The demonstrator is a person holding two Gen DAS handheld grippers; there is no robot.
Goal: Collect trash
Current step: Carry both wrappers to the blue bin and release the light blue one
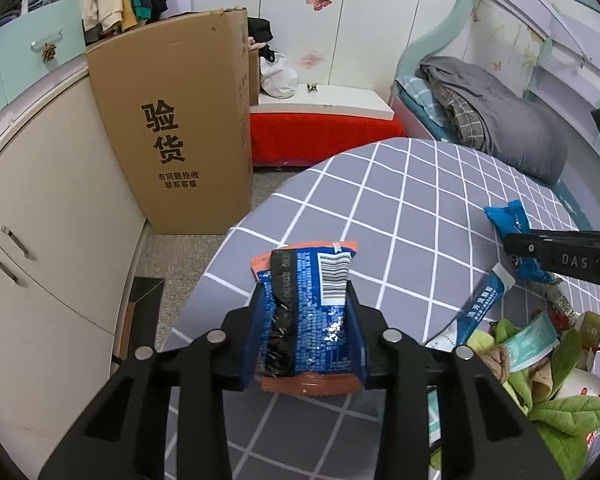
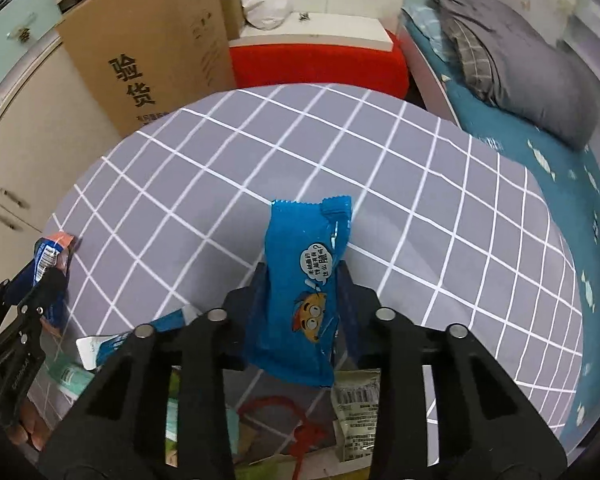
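My left gripper (image 1: 306,300) is shut on a dark blue snack wrapper (image 1: 308,320) with orange ends and a barcode, held over the grey checked cloth (image 1: 400,216). In the right wrist view that same gripper (image 2: 44,276) shows at the left edge with the dark blue wrapper (image 2: 48,256) in it. My right gripper (image 2: 302,280) is shut on a light blue snack packet (image 2: 304,292) printed with a cartoon face. From the left wrist view the right gripper (image 1: 516,246) comes in from the right, clamped on the light blue packet (image 1: 516,220).
A blue-and-white tube (image 1: 484,300) lies on the cloth beside a pile of trash: green plush leaves (image 1: 556,412), a white packet with a barcode (image 2: 356,400), a red loop (image 2: 296,420). Beyond stand a tall cardboard box (image 1: 180,128), a red bench (image 1: 324,136), cabinets (image 1: 40,216) and a bed with grey bedding (image 1: 500,120).
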